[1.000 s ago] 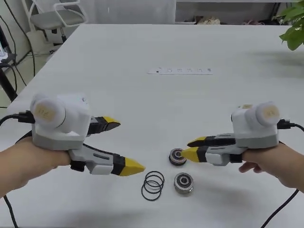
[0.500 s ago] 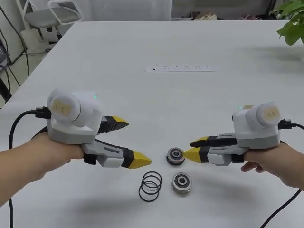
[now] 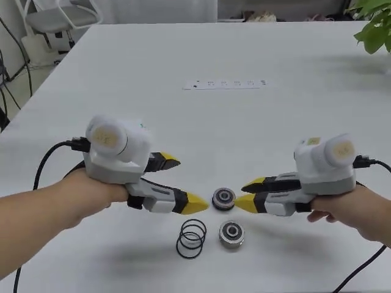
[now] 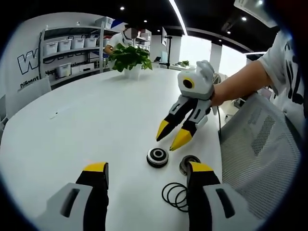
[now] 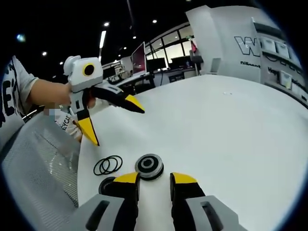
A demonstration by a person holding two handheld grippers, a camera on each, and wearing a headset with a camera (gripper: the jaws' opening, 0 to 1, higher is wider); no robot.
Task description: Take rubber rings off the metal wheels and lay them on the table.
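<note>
Two metal wheels lie on the white table: one wheel (image 3: pixel 223 198) between the two grippers' tips, a second wheel (image 3: pixel 232 234) nearer me. Loose black rubber rings (image 3: pixel 191 238) lie overlapping left of the second wheel. My left gripper (image 3: pixel 183 183) is open wide, its lower tip just left of the first wheel. My right gripper (image 3: pixel 243 195) is open with a narrow gap, its tips just right of that wheel, nothing between them. In the left gripper view the wheel (image 4: pixel 157 157) lies ahead of the left gripper (image 4: pixel 148 168). In the right gripper view the wheel (image 5: pixel 149 166) sits just past the right gripper (image 5: pixel 155 179), with the rings (image 5: pixel 108 164) to its left.
A flat white power strip (image 3: pixel 224 83) lies at mid-table. A potted plant (image 3: pixel 372 24) stands at the far right corner, and a chair (image 3: pixel 55 18) beyond the far left edge. Cables trail from both grippers toward me.
My left gripper has moved right, bringing its lower tip close to the far wheel. The right gripper has hardly moved. Wheels and rings lie as before.
</note>
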